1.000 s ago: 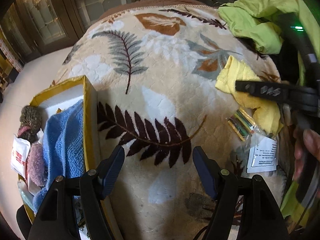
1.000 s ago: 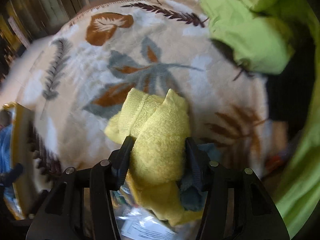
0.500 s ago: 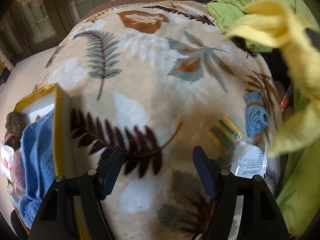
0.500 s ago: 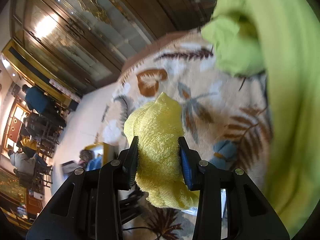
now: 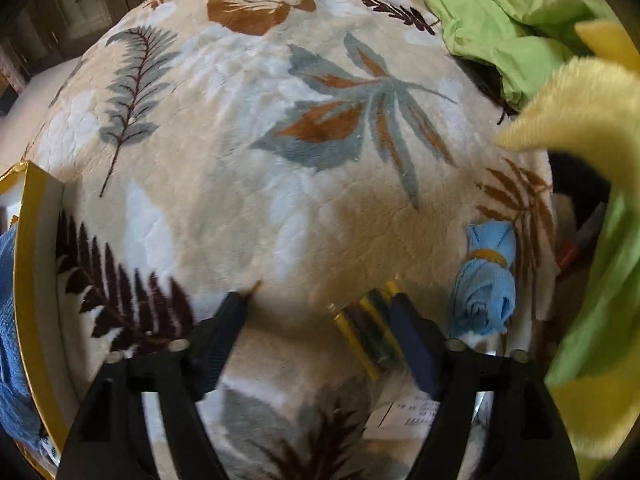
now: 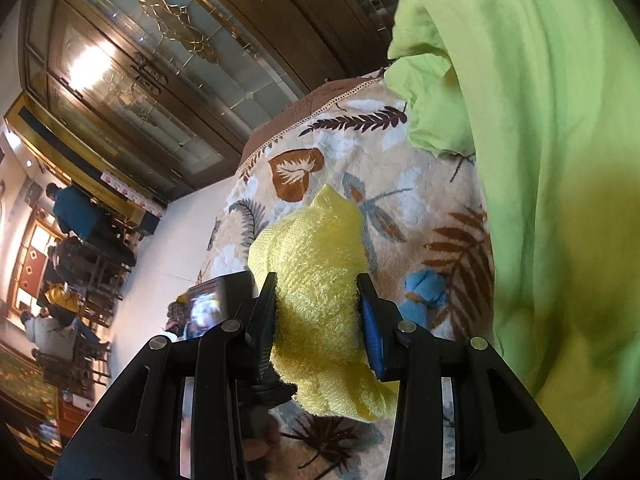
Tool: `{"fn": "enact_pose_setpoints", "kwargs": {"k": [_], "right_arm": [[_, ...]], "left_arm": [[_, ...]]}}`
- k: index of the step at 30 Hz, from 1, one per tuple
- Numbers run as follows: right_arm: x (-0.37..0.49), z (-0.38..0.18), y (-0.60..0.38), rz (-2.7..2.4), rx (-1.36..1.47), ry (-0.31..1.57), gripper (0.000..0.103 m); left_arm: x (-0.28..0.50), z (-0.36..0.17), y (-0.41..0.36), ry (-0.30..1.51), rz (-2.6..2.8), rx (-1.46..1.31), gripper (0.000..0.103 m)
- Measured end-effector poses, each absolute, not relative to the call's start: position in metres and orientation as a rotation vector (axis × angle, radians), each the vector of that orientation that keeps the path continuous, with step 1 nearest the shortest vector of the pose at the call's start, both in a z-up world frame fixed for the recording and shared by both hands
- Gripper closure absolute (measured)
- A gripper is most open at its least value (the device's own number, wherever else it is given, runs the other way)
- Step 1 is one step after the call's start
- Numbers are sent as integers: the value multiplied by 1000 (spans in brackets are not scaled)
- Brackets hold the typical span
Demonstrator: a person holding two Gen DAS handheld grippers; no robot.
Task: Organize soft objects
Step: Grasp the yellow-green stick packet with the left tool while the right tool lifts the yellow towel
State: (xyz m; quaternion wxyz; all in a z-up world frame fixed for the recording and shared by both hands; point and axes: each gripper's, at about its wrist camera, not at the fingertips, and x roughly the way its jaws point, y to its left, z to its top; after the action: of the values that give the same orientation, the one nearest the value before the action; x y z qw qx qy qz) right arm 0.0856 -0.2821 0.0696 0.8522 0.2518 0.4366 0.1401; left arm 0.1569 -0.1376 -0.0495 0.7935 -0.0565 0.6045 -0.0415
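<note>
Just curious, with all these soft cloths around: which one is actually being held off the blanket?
The yellow towel, pinched in the right gripper. The rolled blue cloth and the green fabric lie on the blanket.

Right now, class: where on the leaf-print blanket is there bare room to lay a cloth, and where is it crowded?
Free: the broad middle of the blanket, between the yellow-edged box and the green cloth. Crowded: the near right corner, with the blue rolled cloth, a clear packet of batteries and the yellow towel gripped in the right claw.
</note>
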Motion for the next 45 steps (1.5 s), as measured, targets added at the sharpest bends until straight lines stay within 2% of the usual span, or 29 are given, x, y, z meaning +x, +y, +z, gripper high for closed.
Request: {"fn": "enact_pose_setpoints", "kwargs": {"k": [9, 13, 17, 18, 20, 21, 23, 25, 32, 40, 45], "right_arm": [[82, 67, -296, 295, 587, 913, 66], [80, 69, -295, 307, 598, 903, 66], [78, 75, -296, 312, 600, 888, 66], [78, 75, -296, 312, 602, 885, 66], [78, 75, -298, 310, 608, 883, 66], [78, 75, -298, 311, 610, 883, 66], [79, 74, -299, 311, 618, 882, 66], [78, 73, -298, 317, 628, 879, 66], [75, 77, -280, 362, 604, 888, 66], [80, 72, -220, 455, 529, 945, 66], [87, 68, -165, 553, 526, 976, 66]], "left_arm": [[155, -37, -153, 1275, -101, -183, 23], [160, -53, -163, 1357, -110, -141, 23], [162, -53, -163, 1336, -109, -158, 25], [161, -52, -160, 1332, -109, -164, 28], [155, -51, -154, 1325, -99, -118, 53], [152, -51, -151, 1318, -102, -89, 58], [147, -49, -141, 1318, -125, -82, 81], [141, -48, -130, 1338, -168, -94, 89], [105, -39, -75, 1335, -229, -108, 89], [60, 24, 2, 1201, -192, -108, 89], [51, 46, 63, 1160, -115, -142, 89]]}}
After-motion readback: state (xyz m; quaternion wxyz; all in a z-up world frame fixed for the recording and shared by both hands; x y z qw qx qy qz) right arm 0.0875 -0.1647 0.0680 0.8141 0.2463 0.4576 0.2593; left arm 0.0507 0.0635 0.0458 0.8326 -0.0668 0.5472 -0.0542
